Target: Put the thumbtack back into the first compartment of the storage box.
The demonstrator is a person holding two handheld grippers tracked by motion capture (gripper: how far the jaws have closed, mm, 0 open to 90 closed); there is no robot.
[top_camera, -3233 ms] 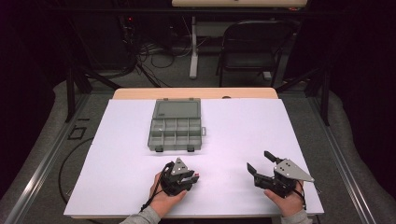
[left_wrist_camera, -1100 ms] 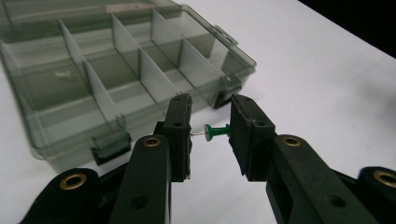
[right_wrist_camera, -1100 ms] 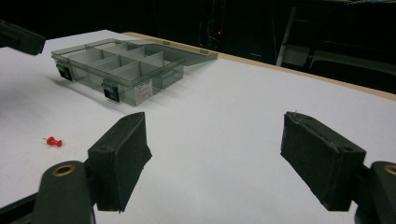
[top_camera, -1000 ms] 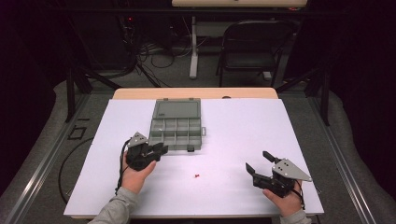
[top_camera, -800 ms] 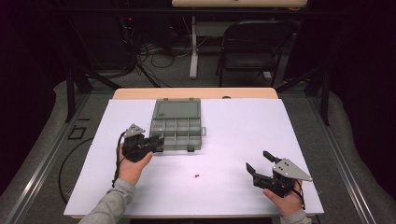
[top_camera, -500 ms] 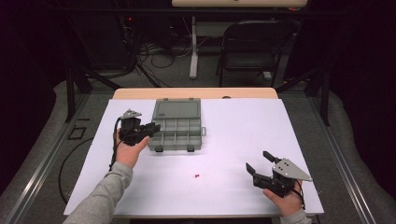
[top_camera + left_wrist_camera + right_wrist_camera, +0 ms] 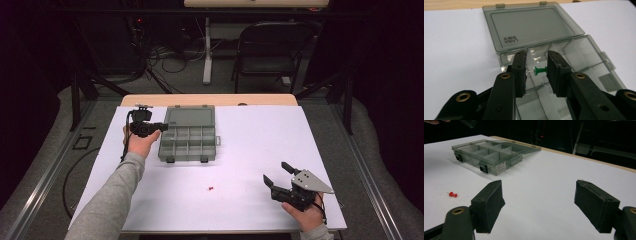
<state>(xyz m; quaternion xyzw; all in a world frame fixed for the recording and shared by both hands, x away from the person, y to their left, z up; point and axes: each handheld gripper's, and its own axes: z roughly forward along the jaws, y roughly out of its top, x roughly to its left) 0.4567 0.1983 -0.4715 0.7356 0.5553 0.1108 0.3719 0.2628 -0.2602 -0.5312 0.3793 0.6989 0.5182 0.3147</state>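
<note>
A grey see-through organiser box (image 7: 187,150) lies open in the middle of the white table, its lid (image 7: 190,116) flat behind it. My left gripper (image 7: 159,127) hovers at the box's left rear corner. In the left gripper view the left gripper (image 7: 537,57) is shut on a green pushpin (image 7: 540,71), held crosswise between the pads above a compartment of the box (image 7: 584,57). A red pushpin (image 7: 211,188) lies on the table in front of the box. My right gripper (image 7: 274,171) rests open at the front right, and in its own view the right gripper (image 7: 539,195) has nothing between its jaws.
The white sheet (image 7: 260,145) covers the table, with a wooden strip (image 7: 210,99) along its far edge. In the right gripper view the box (image 7: 491,153) and red pushpin (image 7: 452,194) lie ahead to the left. A chair (image 7: 272,47) and cables stand beyond the table.
My left gripper has moved away from me and up, from the box's front left corner to beside its rear left corner. The right gripper and the red pushpin have stayed put.
</note>
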